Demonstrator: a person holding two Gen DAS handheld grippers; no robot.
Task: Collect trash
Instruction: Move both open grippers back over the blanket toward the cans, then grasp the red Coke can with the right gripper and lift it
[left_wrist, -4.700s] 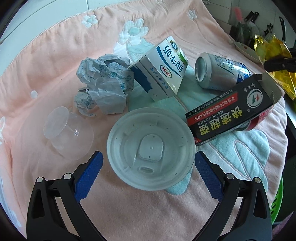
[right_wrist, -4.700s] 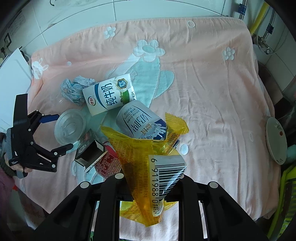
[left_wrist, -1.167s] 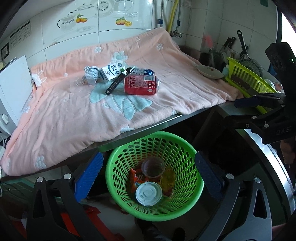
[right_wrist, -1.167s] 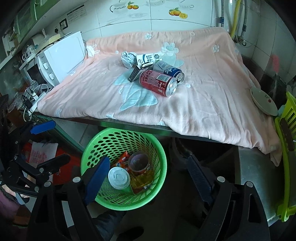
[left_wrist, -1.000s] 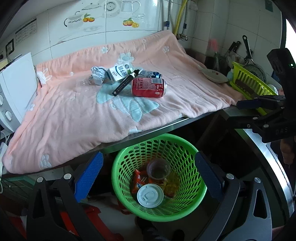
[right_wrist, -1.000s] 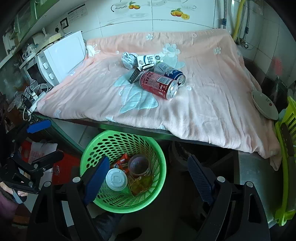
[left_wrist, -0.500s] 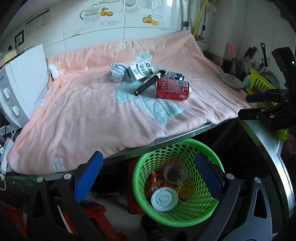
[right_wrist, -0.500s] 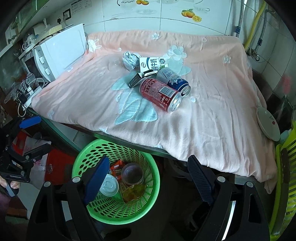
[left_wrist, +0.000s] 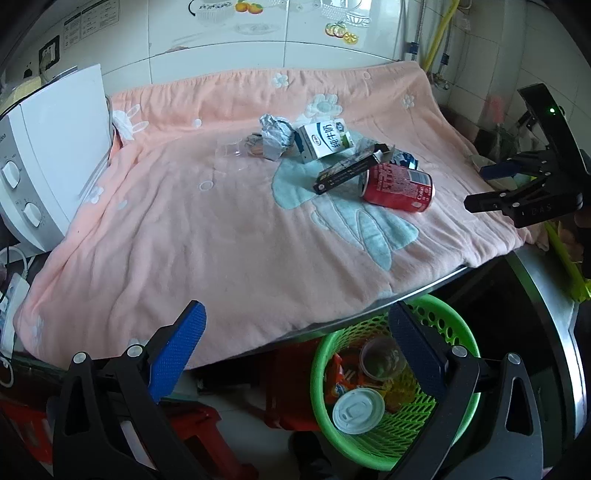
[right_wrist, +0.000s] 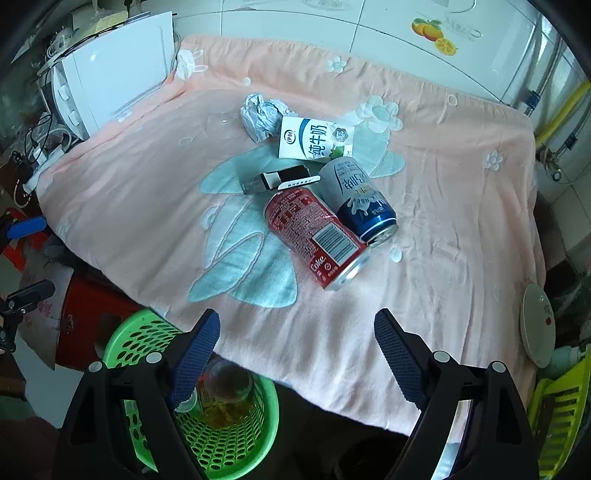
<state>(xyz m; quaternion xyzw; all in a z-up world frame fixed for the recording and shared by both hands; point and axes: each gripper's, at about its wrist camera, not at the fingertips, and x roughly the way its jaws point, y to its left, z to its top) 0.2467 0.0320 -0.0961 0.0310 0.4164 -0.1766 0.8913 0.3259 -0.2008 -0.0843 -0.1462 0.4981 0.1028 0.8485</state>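
On the pink blanket (left_wrist: 184, 240) lie a red cola can (left_wrist: 397, 186) (right_wrist: 317, 236), a blue-and-white can (right_wrist: 356, 199), a milk carton (left_wrist: 323, 142) (right_wrist: 316, 138), a black box (left_wrist: 349, 171) (right_wrist: 280, 179), crumpled paper (left_wrist: 273, 136) (right_wrist: 260, 114) and a clear cup (left_wrist: 231, 153). Below the table edge stands the green basket (left_wrist: 317, 365) (right_wrist: 147, 339), holding a white lid (left_wrist: 358, 411), a cup and wrappers. My left gripper (left_wrist: 295, 314) hangs open and empty over the table's front edge. My right gripper (right_wrist: 297, 321) is open and empty too, just short of the red can.
A white microwave (left_wrist: 48, 155) (right_wrist: 110, 74) stands at the blanket's left end. A white plate (right_wrist: 537, 325) and a yellow-green dish rack (right_wrist: 561, 406) sit to the right. A red stool (left_wrist: 221, 424) is on the floor beside the basket.
Both grippers have swung away from above the basket toward the table; the basket has slid to the bottom of both views and the trash pile looms larger. Both stay open and empty.
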